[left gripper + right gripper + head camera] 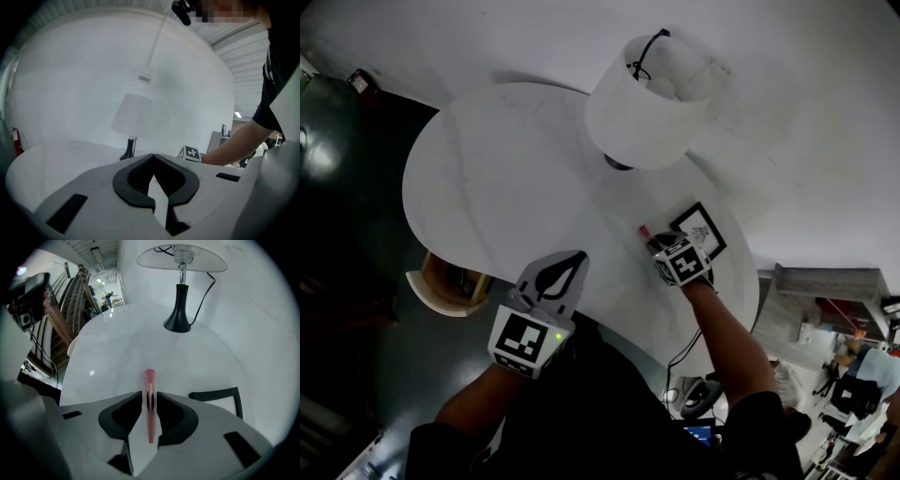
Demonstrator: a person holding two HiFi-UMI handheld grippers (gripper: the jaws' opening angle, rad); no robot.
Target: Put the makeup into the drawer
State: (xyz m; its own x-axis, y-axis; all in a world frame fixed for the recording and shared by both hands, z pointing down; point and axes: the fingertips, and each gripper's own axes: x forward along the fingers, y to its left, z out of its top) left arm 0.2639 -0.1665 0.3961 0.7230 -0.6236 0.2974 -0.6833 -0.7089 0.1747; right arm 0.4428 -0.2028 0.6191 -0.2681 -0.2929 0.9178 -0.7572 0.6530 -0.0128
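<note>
A slim pink makeup stick [149,380] lies on the round white table [506,178], its pink end [644,230] showing just beyond my right gripper [658,244]. In the right gripper view the right gripper [149,397] points steeply down with one jaw on each side of the stick. A thin dark gap shows on both sides, so the jaws are open around it. My left gripper [578,255] hovers at the table's near edge, its tips meeting with nothing between them [153,155].
A white-shaded lamp [642,103] with a black base [178,319] stands behind the stick. A black-framed card [698,228] lies right of the right gripper. A tan wooden piece [445,286] shows below the table's left edge. Dark floor surrounds the table.
</note>
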